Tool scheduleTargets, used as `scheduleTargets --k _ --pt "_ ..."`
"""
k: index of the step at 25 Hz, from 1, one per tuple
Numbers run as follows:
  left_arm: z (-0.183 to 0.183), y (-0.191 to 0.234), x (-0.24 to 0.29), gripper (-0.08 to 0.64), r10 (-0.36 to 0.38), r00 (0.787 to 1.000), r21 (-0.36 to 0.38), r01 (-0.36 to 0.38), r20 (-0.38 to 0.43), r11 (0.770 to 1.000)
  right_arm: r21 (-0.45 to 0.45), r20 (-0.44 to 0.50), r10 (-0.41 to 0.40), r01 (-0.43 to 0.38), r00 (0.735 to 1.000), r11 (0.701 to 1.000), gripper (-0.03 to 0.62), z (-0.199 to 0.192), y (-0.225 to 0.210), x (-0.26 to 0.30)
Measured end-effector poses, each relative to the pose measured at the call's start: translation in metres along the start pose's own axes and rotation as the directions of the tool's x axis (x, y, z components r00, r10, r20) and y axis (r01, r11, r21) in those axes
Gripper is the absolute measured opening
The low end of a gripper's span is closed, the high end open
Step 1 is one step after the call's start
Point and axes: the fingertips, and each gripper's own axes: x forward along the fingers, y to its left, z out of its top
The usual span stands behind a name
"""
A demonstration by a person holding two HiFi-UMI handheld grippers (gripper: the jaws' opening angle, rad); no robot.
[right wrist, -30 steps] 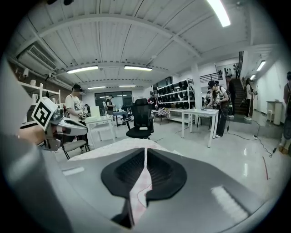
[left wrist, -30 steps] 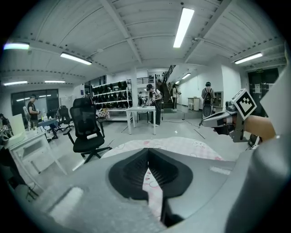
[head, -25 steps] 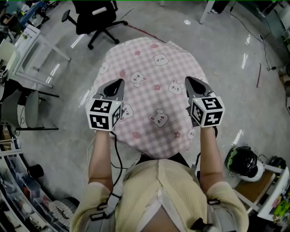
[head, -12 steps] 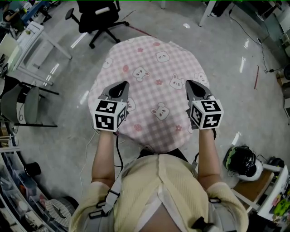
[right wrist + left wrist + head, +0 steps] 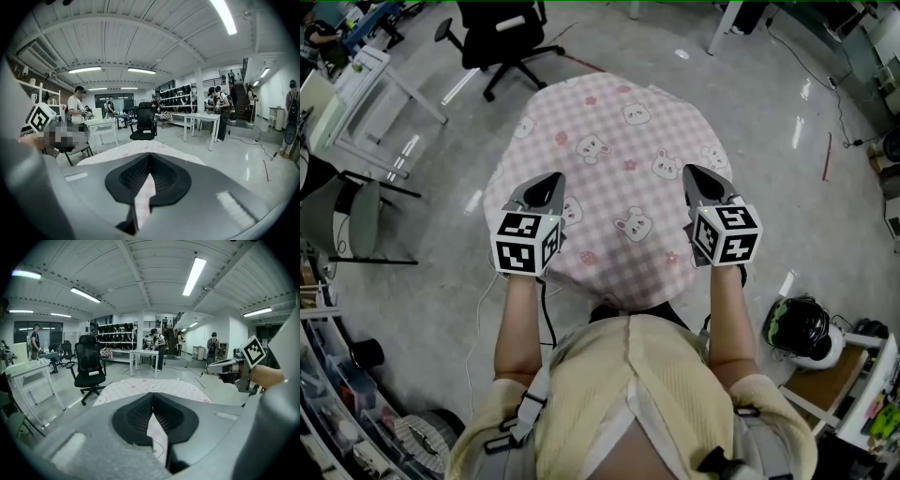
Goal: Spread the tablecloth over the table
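A pink checked tablecloth (image 5: 614, 159) with bear prints lies draped over a small round table, which it hides completely. My left gripper (image 5: 547, 182) is over the cloth's near left part, shut on a fold of it. My right gripper (image 5: 696, 174) is at the near right edge and is likewise shut on the cloth. In the left gripper view the cloth (image 5: 154, 386) spreads out ahead, and a strip of it hangs below the closed jaws of my left gripper (image 5: 152, 406). The right gripper view shows the same cloth (image 5: 136, 149) under my right gripper (image 5: 149, 161).
A black office chair (image 5: 502, 37) stands beyond the table. A white desk (image 5: 380, 89) and a grey chair (image 5: 347, 220) are at the left. A helmet (image 5: 802, 330) rests on the floor at the right. White tables (image 5: 143, 355) and several people stand further back.
Both grippers have shifted a little across the table with the cloth still pinched in them. The cloth's near hem now hangs shorter in front of the person.
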Motion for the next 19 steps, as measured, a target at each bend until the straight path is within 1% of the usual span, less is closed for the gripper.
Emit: scheduleTargets --k 11,19 --pt "-0.002 -0.006 0.014 0.006 -0.022 1.0 -0.003 0.022 -0.003 1.0 0.005 -0.007 -0.007 0.007 1.0 1.0 0.005 -0.004 -0.009 0.001" --pt "0.0 0.0 0.027 0.006 -0.003 1.0 -0.004 0.003 -0.008 1.0 0.016 -0.018 0.006 -0.006 1.0 1.0 0.005 -0.006 -0.021 0.016"
